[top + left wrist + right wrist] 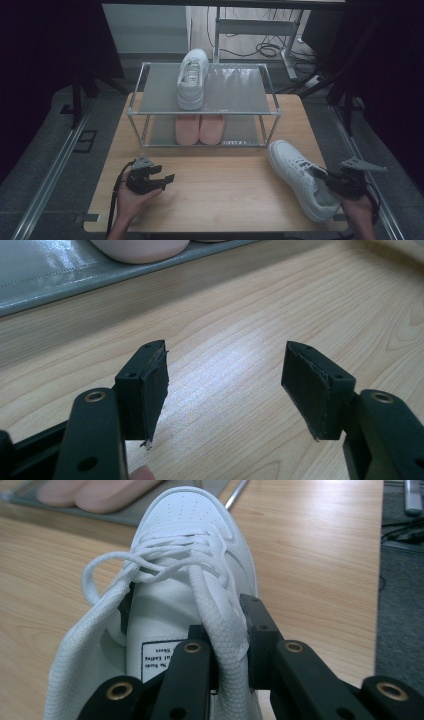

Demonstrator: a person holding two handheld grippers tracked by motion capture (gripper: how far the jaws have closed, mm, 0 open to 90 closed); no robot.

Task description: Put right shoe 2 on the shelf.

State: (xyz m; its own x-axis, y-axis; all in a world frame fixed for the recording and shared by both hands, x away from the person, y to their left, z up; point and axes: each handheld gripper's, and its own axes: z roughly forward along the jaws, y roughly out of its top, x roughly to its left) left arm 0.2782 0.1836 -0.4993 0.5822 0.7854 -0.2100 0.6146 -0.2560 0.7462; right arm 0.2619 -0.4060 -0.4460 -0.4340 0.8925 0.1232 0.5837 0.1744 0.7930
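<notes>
A: Nearest the camera, what is each claw doing?

B: The right gripper (326,176) pinches the side wall of the white lace-up sneaker (300,177) at its collar. In the right gripper view 1 jaw sits inside the opening and 1 outside, so the padded edge is clamped between them. That grip likely serves for carrying the shoe by its stiffest part. The left gripper (161,178) rests low over the light wooden table (215,190) with its jaws spread and nothing between them, apparently waiting.

A: Where does the held sneaker lie?

B: At the table's right front, toe pointing toward the rack, sole apparently down; whether it is off the wood I cannot tell.

A: And beyond it?

B: A 2-tier metal-framed shoe rack with grey shelves (235,90). Its lower shelf holds a pair of pink shoes (199,129), side by side. The top shelf carries 1 matching white sneaker (192,79), left of centre, leaving room beside it, presumably for its partner.
</notes>
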